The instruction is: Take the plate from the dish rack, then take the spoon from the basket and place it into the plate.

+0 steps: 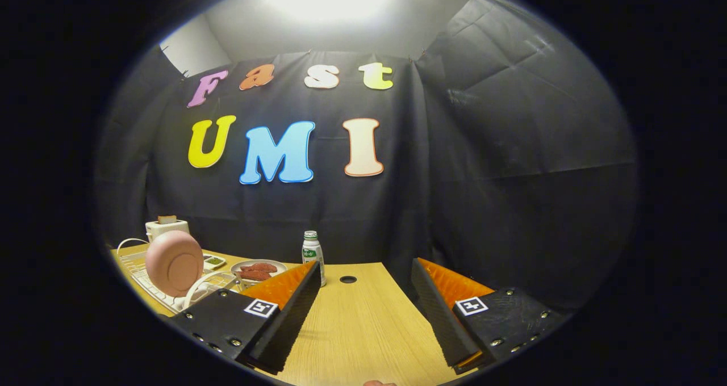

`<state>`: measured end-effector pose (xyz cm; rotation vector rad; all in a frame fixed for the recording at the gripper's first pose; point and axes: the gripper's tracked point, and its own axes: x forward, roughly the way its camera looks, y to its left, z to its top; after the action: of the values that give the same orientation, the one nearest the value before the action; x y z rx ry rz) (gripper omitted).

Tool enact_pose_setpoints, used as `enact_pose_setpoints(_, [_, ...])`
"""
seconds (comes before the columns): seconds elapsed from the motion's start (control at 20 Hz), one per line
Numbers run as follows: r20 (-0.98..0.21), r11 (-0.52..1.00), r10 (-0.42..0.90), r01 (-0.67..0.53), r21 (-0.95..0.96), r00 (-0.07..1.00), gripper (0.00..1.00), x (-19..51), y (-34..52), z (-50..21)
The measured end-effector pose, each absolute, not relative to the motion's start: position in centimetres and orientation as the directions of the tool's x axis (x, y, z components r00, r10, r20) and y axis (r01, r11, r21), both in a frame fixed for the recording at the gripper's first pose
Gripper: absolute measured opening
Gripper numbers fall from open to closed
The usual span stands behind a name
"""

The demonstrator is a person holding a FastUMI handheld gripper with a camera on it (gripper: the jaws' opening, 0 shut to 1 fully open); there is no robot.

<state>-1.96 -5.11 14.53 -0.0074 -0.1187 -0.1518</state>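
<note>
Nearest us the gripper (pixel 363 312) stands released and empty over the table (pixel 363 329), while the pink plate (pixel 174 262) sits upright in the dish rack (pixel 153 292) beyond its left finger; we judge it stiff, slippery, best gripped at the rim

Tool (pixel 363 318) open; bottle (pixel 313 256) ahead-left
</note>
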Motion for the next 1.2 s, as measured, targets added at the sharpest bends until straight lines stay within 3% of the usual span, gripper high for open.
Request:
enact_pose_setpoints(0.55, [0.097, 0.997, -0.037, 0.031, 0.064, 0.995, 0.98, -9.2, 4.2, 20.2])
enact_pose_setpoints(0.9, [0.037, 0.986, 0.143, -0.146, 0.083, 0.989, 0.98, -5.9, 12.3, 23.6])
enact_pose_setpoints(1.2, [-0.088, 0.962, 0.266, -0.258, 0.093, 0.960, 0.98, 0.1, 18.4, 22.9])
